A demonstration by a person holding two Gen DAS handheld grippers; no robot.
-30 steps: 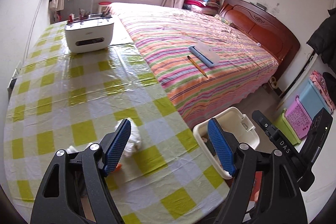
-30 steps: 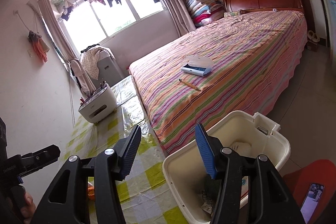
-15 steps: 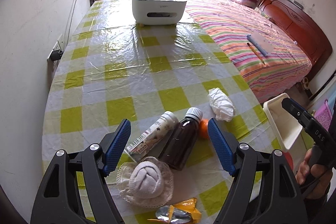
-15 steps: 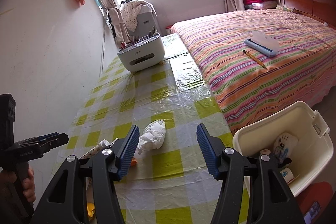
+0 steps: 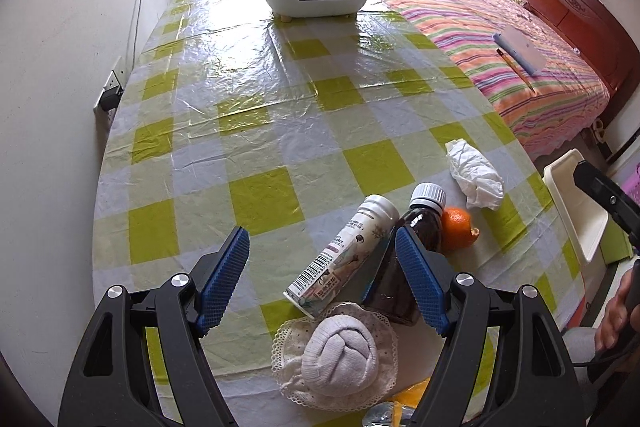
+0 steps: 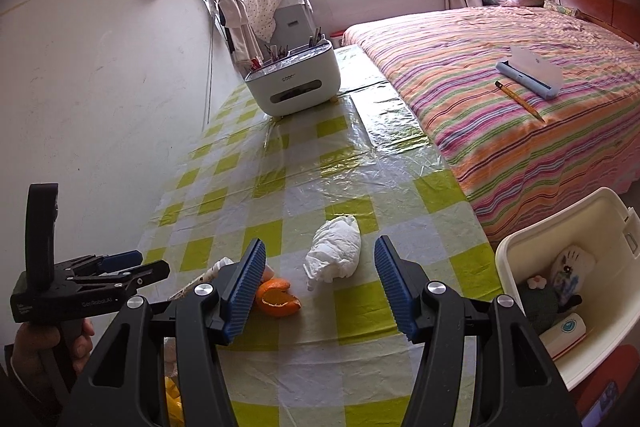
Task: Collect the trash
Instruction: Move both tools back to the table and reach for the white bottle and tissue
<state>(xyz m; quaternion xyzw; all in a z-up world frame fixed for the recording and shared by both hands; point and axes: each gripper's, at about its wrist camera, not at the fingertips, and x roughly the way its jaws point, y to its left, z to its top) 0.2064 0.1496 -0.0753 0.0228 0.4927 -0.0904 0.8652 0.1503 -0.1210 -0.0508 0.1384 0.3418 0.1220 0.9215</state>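
On checked bench [image 6: 360, 355]: crumpled tissue [image 6: 334, 255] at 12 o'clock of spread, empty right hand-held gripper [image 6: 320, 287]. Left hand-held gripper [image 5: 320, 275] spread, empty too. Approach step, probably; next, lowering and pinching.

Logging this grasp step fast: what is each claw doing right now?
Left claw: open, holding nothing, above the white bottle.
Right claw: open, holding nothing, facing the crumpled tissue.
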